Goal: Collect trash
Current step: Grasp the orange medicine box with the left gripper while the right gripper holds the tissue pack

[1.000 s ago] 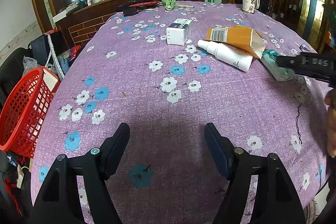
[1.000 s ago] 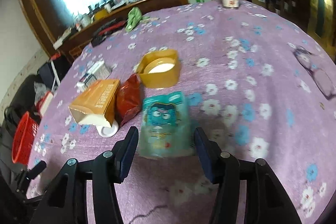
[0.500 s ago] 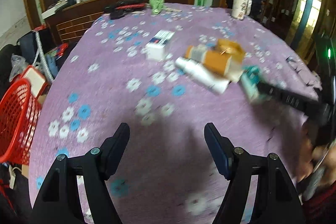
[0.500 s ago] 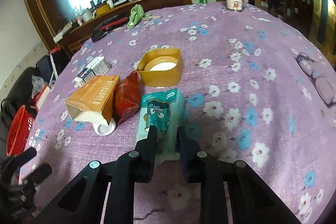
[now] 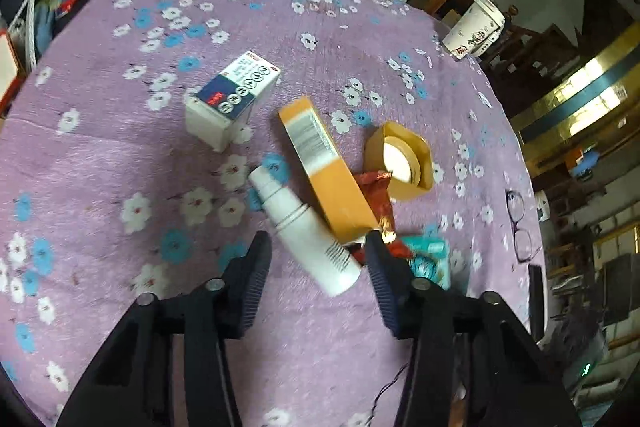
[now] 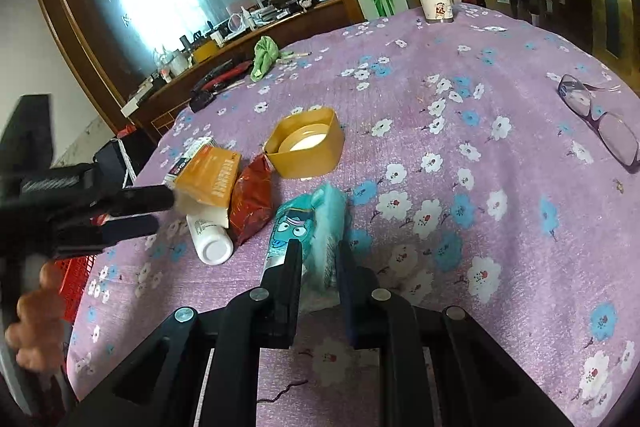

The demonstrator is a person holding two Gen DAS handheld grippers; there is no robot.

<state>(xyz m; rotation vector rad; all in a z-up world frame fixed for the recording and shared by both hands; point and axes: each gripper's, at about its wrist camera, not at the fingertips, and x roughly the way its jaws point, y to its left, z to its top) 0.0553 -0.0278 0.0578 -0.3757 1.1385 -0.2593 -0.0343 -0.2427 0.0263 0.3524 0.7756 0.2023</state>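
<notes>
The left gripper (image 5: 316, 251) is hanging over the white bottle (image 5: 308, 231) — its jaws have just been closing, the bottle between them, not yet pressed. The person should lower it squarely, clear of the orange carton (image 5: 324, 163). The right gripper (image 6: 318, 255) is pinching the teal packet (image 6: 310, 223), lying on the purple tablecloth (image 6: 460, 187) — it should lift slowly.

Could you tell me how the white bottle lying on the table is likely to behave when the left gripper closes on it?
The white bottle lies on its side and is round, so it may roll if nudged. Its smooth plastic could slip between the fingers. The orange box rests across it and would probably shift.
</notes>
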